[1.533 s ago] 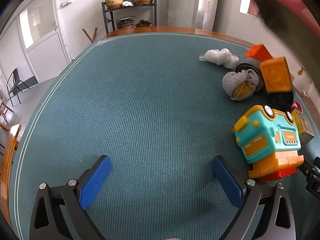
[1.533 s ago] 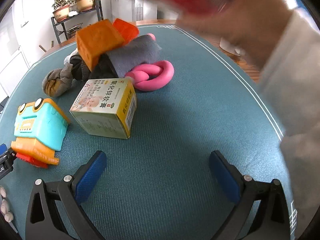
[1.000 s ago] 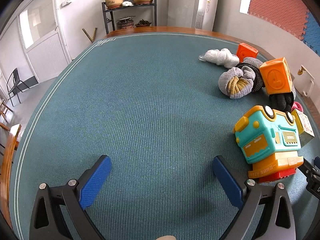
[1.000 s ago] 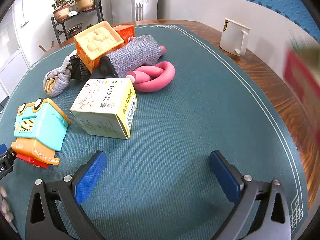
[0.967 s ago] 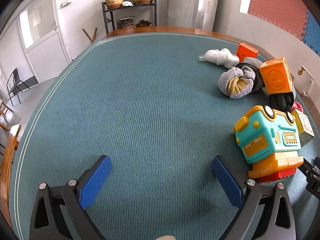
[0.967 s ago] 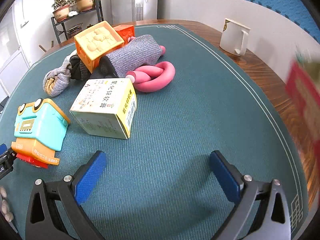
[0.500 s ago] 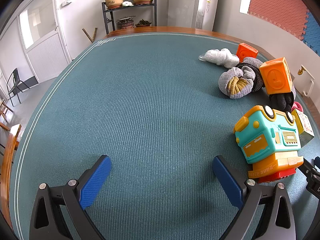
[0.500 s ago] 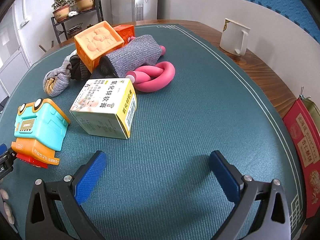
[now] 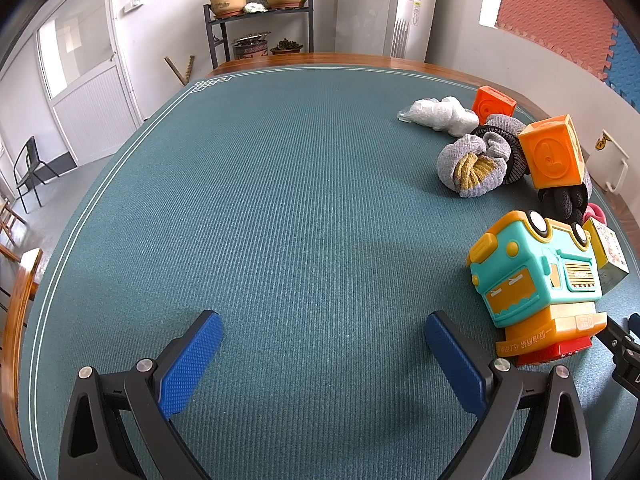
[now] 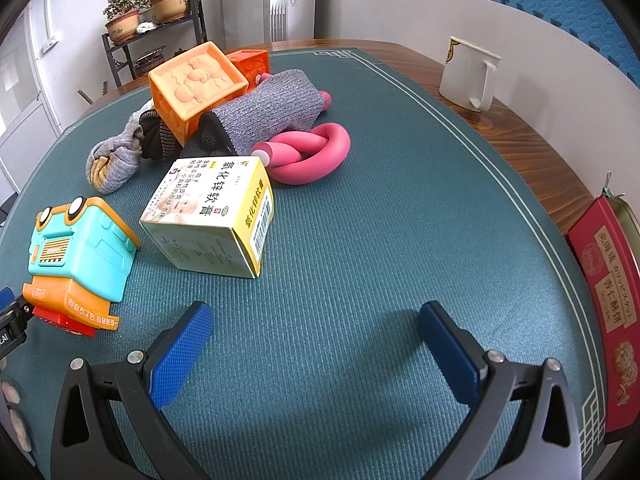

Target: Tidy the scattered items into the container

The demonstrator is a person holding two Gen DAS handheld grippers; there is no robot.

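Observation:
Scattered items lie on the green table mat: a teal and orange toy bus (image 9: 536,276) (image 10: 80,256), a yellow and white carton (image 10: 212,216), a knotted pink foam tube (image 10: 308,154), a grey sock (image 10: 268,116), an orange embossed cube (image 10: 196,88) (image 9: 552,156), a rolled grey sock (image 9: 472,164) and a white bag (image 9: 436,112). A red tin container (image 10: 608,304) stands at the table's right edge. My left gripper (image 9: 320,344) is open and empty, left of the bus. My right gripper (image 10: 316,340) is open and empty, in front of the carton.
A white mug (image 10: 468,74) stands on the wooden table rim at the far right. A smaller orange cube (image 9: 494,104) lies behind the socks. A plant shelf (image 9: 260,20) stands beyond the table.
A blurred arm carrying the red tin swept across both views and left. The tin now stands at the table's right edge. Both grippers have stayed still and open.

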